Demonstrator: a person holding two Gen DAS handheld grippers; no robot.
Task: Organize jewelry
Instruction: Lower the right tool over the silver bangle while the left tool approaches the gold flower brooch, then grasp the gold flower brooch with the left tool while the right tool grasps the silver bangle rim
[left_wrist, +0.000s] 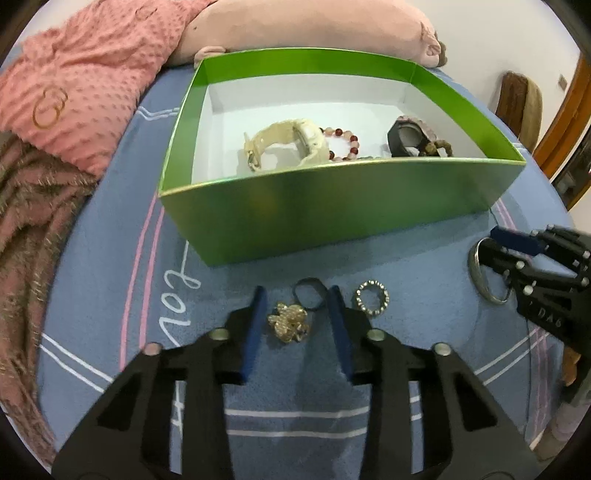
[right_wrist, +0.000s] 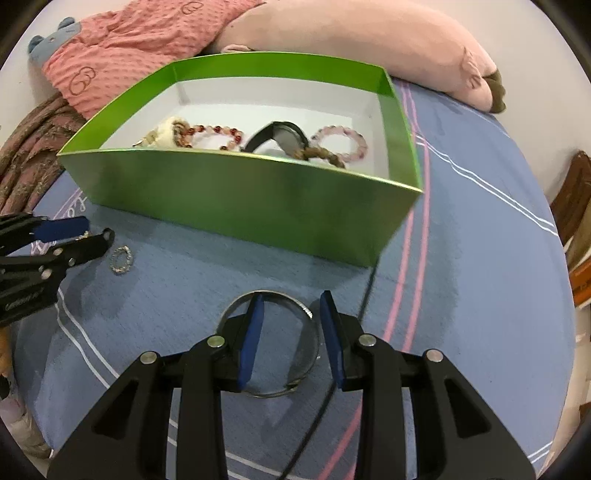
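Between the left gripper (left_wrist: 297, 295) fingers: gold brooch (left_wrist: 288, 322), unheld, fingers narrowed.
Small, rigid, knobbly; pinch across its body.

Left gripper (left_wrist: 297, 299) angles steeply down at lower centre of its view, jaws apart. Right gripper (right_wrist: 291, 302) tilts down likewise at lower centre of its own view, jaws parted, neither pad visibly pressing.
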